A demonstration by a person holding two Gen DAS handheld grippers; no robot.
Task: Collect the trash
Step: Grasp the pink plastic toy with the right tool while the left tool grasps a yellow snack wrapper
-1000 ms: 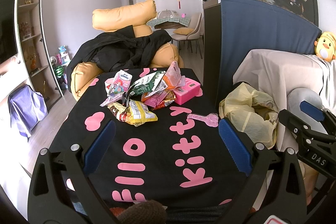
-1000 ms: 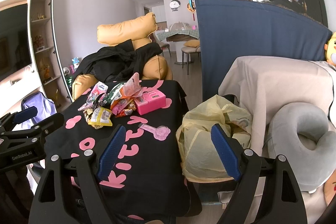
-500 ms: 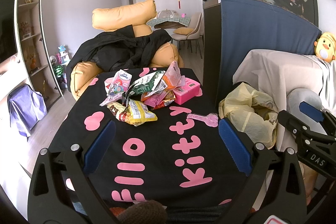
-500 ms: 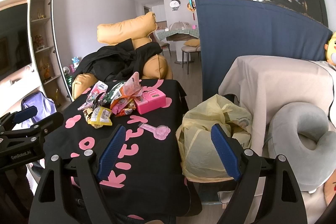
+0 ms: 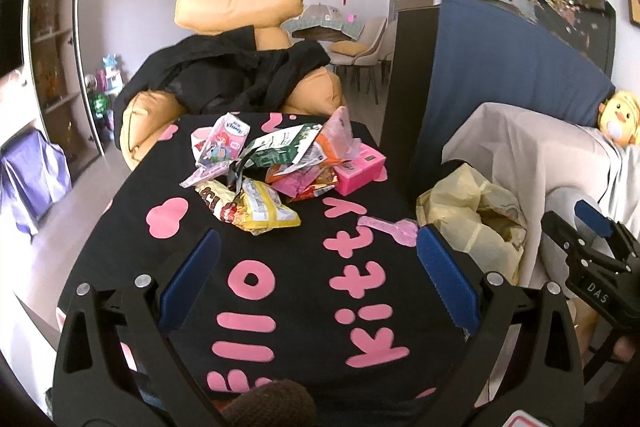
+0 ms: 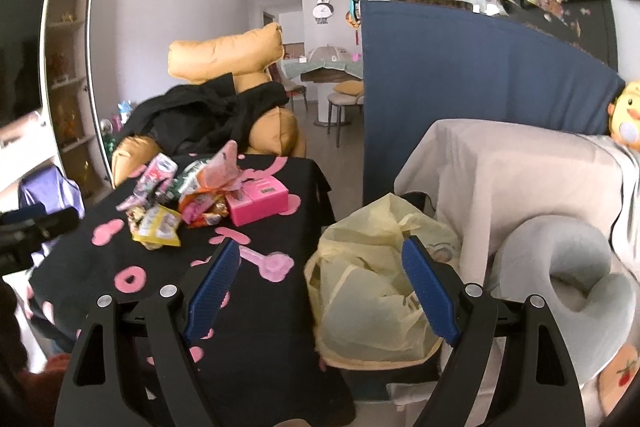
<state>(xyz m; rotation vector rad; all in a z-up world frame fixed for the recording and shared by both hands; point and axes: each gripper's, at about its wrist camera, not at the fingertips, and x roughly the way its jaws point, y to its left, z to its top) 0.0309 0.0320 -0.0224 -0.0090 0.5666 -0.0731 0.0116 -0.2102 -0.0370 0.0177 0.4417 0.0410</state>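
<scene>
Evidently nothing has been picked up yet: the left gripper (image 5: 316, 283) hangs over the near end of the table (image 5: 132, 227), its blue pads spread wide with only the black cloth and pink lettering between them, and the right gripper (image 6: 320, 287) is likewise released and empty, hovering at the table's right edge over the yellow plastic bag (image 6: 368, 291). I judge this the approach step, before the first grasp.

The trash is a loose heap of snack wrappers (image 5: 276, 167) toward the far end of the table, well apart from both grippers. Nearest in the heap lies a yellow crinkled packet (image 5: 260, 213), with a green-and-white pouch (image 5: 284, 147) and a pink carton with a cartoon print (image 5: 224, 145) behind it. A pink box (image 5: 358, 169) touches the heap on its right; a flat pink scoop-shaped piece (image 5: 394, 229) lies alone near the right edge, just beside the bag.

The next move, as I read it, is for one gripper to travel forward, come down on the near yellow packet and close on a raised fold, since thin film lying flat would slip.

The bag sits right of the table against a beige-covered seat (image 6: 500, 179), its mouth open and crumpled; something pale and wrinkled shows inside, but what it is I cannot tell
</scene>
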